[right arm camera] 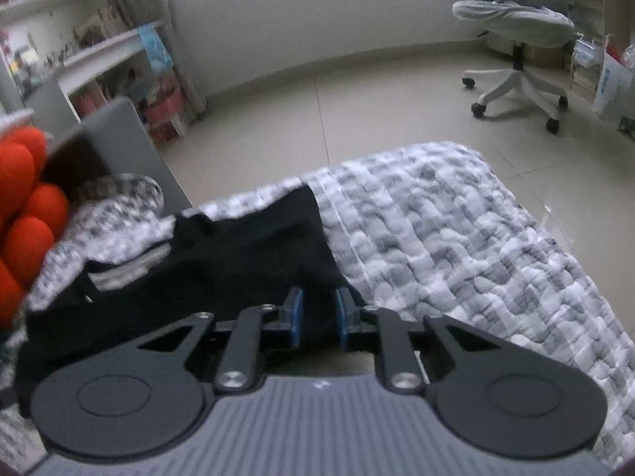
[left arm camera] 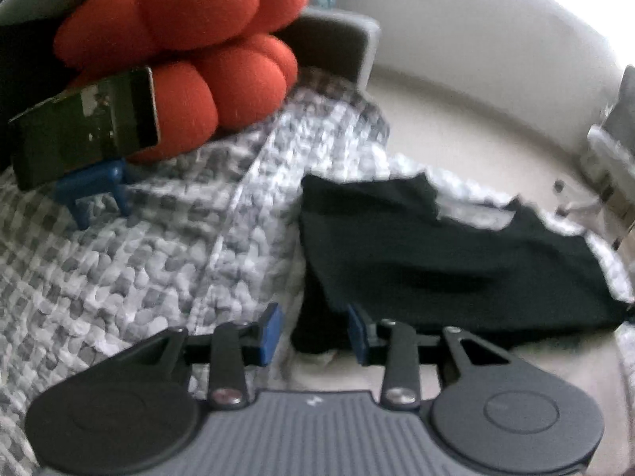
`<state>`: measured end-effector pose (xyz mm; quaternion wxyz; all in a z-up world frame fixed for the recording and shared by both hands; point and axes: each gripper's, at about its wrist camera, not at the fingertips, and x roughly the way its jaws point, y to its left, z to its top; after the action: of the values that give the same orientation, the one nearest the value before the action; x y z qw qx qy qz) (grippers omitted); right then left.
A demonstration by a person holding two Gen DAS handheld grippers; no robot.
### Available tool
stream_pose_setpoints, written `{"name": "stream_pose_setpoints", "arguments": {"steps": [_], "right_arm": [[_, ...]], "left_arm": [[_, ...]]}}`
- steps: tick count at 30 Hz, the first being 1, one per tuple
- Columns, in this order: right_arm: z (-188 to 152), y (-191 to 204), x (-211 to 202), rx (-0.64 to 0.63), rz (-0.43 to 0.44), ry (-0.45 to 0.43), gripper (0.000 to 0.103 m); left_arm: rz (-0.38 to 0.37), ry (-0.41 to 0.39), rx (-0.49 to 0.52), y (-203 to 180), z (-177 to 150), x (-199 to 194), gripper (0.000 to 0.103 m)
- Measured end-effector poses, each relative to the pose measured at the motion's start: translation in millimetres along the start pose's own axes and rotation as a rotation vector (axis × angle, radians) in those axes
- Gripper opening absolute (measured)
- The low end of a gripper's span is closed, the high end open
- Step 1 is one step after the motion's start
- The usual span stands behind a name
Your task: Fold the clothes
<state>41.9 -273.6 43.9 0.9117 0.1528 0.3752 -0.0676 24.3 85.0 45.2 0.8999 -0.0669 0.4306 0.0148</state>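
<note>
The black garment [left arm camera: 456, 261] is spread on the checked quilt [left arm camera: 139, 261], near the bed's far edge. Its near corner is straddled by the left gripper [left arm camera: 313, 335], unclamped; the right gripper's [right arm camera: 318, 317] grip cannot be told. Bare floor [right arm camera: 397, 111] is seen beyond.

- One black garment [left arm camera: 456, 254], lying on the bed.
- One grey-and-white checked quilt [right arm camera: 456, 230] covering the bed.
- One orange knot cushion [left arm camera: 190, 39] with several rounded lobes.
- One phone [left arm camera: 85, 123] on one small blue stand [left arm camera: 95, 194].
- One swivel office chair [right arm camera: 516, 31] on the floor.
- Two grippers, one per view: the left gripper [left arm camera: 313, 333] and the right gripper [right arm camera: 319, 317].
</note>
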Motion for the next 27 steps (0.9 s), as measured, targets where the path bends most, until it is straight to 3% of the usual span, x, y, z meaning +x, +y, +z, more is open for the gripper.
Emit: {"name": "stream_pose_setpoints", "arguments": {"steps": [7,15,22,27], "right_arm": [[0.5,3.8,-3.9,-0.036,-0.033,0.002,0.014],[12.6,12.4,-32.9,-0.038,-0.005,-0.088,0.019],[19.2,18.8,-57.5,-0.108,0.033,-0.123,0.021],[14.6,6.5,-97.7,-0.193,0.087,-0.142,0.025]], "left_arm": [[-0.004,0.019,-0.022,5.5,1.8,-1.5,0.037],[-0.019,-0.004,-0.047,3.9,5.3,-14.7,0.037],[-0.114,-0.034,-0.069,-5.1,3.0,-46.4,0.037],[-0.203,-0.013,-0.110,8.3,-18.2,-87.1,0.037]]}}
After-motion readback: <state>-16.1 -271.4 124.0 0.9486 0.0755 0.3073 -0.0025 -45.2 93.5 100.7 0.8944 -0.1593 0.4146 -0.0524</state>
